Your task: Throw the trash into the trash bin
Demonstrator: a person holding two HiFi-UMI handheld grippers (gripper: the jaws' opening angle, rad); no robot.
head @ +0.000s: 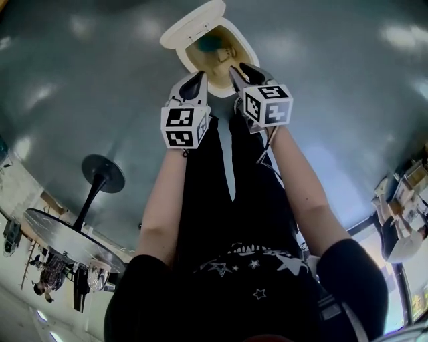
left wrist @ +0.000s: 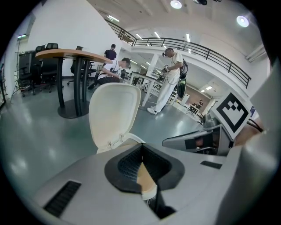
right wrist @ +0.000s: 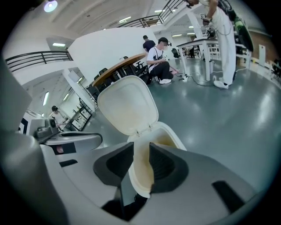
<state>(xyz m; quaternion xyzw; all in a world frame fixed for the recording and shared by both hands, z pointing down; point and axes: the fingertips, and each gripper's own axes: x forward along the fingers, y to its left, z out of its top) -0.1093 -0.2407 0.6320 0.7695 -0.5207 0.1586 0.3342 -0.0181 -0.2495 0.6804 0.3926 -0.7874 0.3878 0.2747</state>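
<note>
The white trash bin stands on the grey floor with its lid tipped back. Inside it I see a yellowish lining and some dark and beige trash. My left gripper and right gripper hang side by side just above the bin's near rim. The left gripper has its pads meeting at the tips with nothing in them. The right gripper keeps a narrow gap between its pads, nothing is in it, and the bin's rim shows through.
A round table on a black pedestal stands to the left, and shows as a wooden-topped table in the left gripper view. Several people and desks are far off behind the bin. Grey floor surrounds the bin.
</note>
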